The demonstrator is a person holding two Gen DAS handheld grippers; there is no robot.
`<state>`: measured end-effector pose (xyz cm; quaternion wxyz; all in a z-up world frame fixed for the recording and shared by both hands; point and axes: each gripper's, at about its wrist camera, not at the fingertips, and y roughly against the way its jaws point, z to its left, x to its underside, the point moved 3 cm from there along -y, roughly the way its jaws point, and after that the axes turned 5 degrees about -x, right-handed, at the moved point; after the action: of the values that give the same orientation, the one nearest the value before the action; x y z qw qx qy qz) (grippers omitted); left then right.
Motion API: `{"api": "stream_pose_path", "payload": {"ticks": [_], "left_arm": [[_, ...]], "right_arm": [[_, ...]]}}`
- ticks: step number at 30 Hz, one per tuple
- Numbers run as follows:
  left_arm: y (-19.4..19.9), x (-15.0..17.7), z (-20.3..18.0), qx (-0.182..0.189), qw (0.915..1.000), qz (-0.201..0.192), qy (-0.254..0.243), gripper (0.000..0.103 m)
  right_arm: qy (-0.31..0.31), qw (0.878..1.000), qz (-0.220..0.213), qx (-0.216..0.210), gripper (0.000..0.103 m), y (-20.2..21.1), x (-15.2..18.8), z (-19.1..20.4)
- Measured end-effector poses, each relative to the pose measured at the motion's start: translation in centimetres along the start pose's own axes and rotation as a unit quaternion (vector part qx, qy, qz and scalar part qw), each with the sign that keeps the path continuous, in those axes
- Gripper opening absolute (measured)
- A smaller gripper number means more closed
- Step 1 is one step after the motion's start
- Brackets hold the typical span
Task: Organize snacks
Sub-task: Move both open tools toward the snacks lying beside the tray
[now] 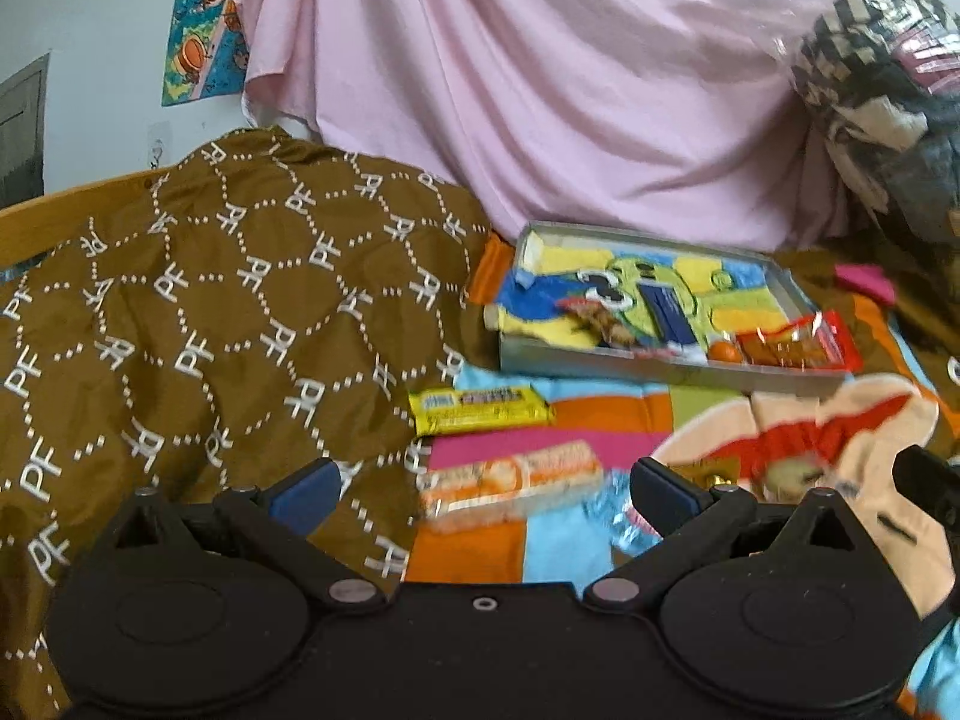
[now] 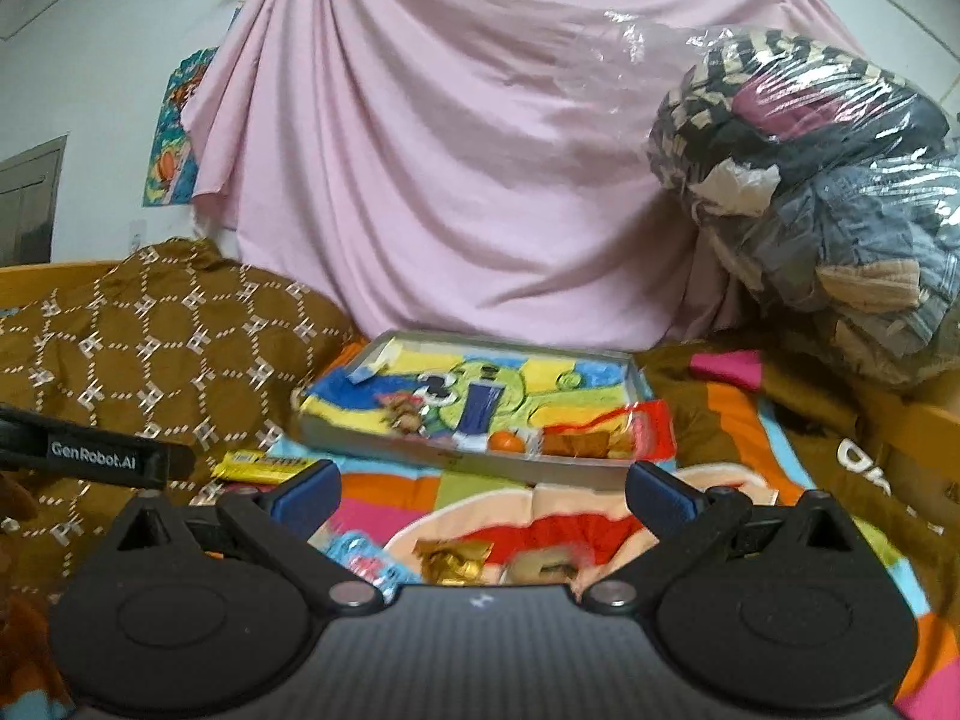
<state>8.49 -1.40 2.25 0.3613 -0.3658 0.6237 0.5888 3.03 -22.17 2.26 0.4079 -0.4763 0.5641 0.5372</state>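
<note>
Both wrist views low over the bed, facing the pink sheet (image 1: 540, 90), left view nearer the tray (image 1: 660, 360), both sharing tray (image 2: 480, 456) and sheet

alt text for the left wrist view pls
The left tongs hang open above an orange-and-white wrapped snack bar on a colourful cartoon blanket. A yellow wrapped bar lies just beyond it, and further back a shallow grey tray holds a red-wrapped snack.
</note>
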Motion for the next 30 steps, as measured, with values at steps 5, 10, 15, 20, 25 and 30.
{"api": "stream_pose_path", "payload": {"ticks": [5, 10, 15, 20, 25, 30], "left_arm": [[-0.2, 1.5, 0.1, 0.006, 0.9996, 0.014, -0.022, 0.102], [-1.1, 2.4, 0.0, 0.011, 0.9988, 0.041, -0.024, 0.102], [-1.5, 3.1, -0.2, 0.007, 0.9977, 0.051, -0.045, 0.102], [-1.7, 3.3, 0.1, 0.000, 0.9975, 0.061, -0.035, 0.102], [-2.3, 3.2, 0.4, -0.010, 0.9972, 0.064, -0.038, 0.102], [-3.0, 3.5, 1.2, -0.014, 0.9971, 0.070, -0.027, 0.102]], "right_arm": [[-0.001, 0.999, 0.037, -0.006, 0.103, 0.5, 1.6, 0.6], [-0.005, 0.997, 0.070, -0.014, 0.103, -0.2, 2.8, 0.8], [-0.010, 0.995, 0.098, -0.020, 0.103, -1.1, 3.7, 0.9], [-0.016, 0.993, 0.117, -0.029, 0.103, -1.9, 4.2, 1.0], [-0.018, 0.991, 0.128, -0.036, 0.103, -3.0, 4.5, 1.2], [-0.015, 0.989, 0.142, -0.043, 0.103, -4.0, 5.0, 1.7]]}}
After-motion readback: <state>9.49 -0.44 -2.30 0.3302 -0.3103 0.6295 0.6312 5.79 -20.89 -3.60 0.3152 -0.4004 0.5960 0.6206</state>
